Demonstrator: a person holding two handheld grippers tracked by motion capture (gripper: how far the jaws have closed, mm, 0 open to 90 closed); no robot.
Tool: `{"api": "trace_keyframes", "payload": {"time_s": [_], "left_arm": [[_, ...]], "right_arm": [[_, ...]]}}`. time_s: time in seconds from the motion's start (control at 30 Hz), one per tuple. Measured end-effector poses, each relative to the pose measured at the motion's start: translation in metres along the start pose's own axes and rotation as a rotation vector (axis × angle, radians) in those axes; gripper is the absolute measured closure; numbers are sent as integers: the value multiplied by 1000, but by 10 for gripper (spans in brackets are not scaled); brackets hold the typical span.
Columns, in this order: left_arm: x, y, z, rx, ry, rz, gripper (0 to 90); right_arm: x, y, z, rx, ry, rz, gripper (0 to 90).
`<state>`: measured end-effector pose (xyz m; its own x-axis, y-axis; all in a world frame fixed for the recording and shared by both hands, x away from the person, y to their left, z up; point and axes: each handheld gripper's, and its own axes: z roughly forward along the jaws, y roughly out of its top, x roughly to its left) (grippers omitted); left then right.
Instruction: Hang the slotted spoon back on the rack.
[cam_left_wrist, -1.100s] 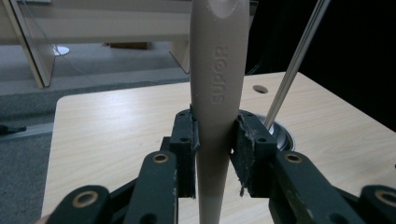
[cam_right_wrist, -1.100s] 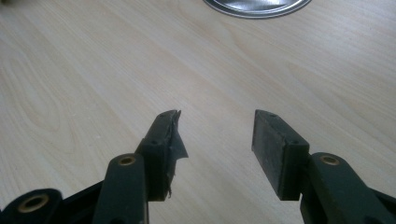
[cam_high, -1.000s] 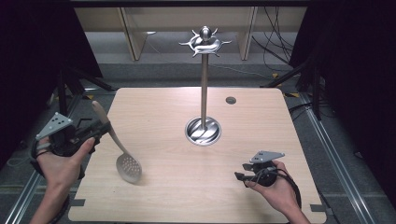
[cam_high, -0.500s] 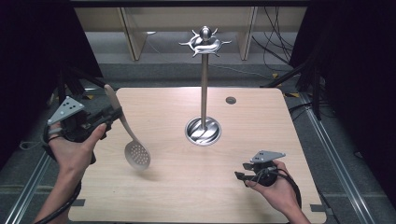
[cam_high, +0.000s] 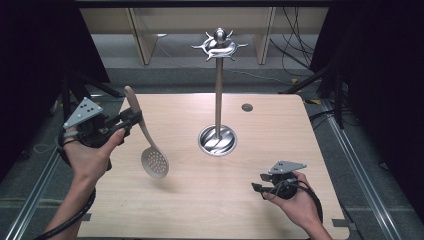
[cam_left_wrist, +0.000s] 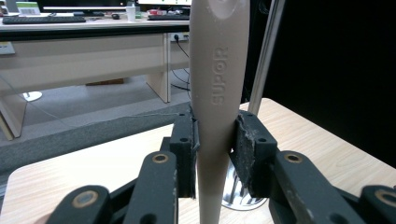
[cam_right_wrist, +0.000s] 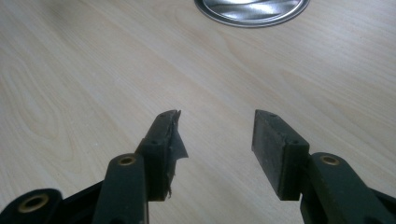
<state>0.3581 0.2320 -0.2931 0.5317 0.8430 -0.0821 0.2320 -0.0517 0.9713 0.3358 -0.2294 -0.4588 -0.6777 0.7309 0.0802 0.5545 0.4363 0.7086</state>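
Note:
A beige slotted spoon (cam_high: 146, 137) hangs above the left part of the table, handle up and perforated bowl down. My left gripper (cam_high: 131, 119) is shut on its handle (cam_left_wrist: 215, 102), which is stamped SUPOR and stands upright between the two pads. A steel utensil stand (cam_high: 218, 90) with a round base (cam_high: 217, 140) and hooks at its top (cam_high: 219, 46) rises from the table's middle. My right gripper (cam_high: 258, 183) rests low at the front right, open, with bare wood between its pads (cam_right_wrist: 273, 144); the stand's base (cam_right_wrist: 252, 9) lies ahead of it.
The wooden table (cam_high: 280, 125) has a small dark round hole (cam_high: 247, 107) at the back right. Shelving and cables stand behind the table; dark curtains flank both sides. Metal floor rails run along the left and right.
My left gripper has lifted the spoon up and to the right, turning it more upright, toward the stand. The right gripper has stayed still.

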Motion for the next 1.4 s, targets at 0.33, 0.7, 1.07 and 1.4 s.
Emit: {"api": "trace_keyframes", "payload": {"time_s": [0.33, 0.7, 1.07, 1.4], "left_arm": [[-15, 8, 19, 14, -41, 27, 695], [-34, 18, 46, 28, -84, 56, 694], [-46, 23, 71, 44, -127, 40, 694], [-48, 27, 82, 51, -140, 43, 694]], "right_arm": [[-1, 0, -1, -8, -4, 4, 513], [-1, 0, -1, -15, -6, 3, 512], [-1, 0, -2, -26, -10, 14, 512], [-2, -3, -5, -29, -19, 30, 512]]}}
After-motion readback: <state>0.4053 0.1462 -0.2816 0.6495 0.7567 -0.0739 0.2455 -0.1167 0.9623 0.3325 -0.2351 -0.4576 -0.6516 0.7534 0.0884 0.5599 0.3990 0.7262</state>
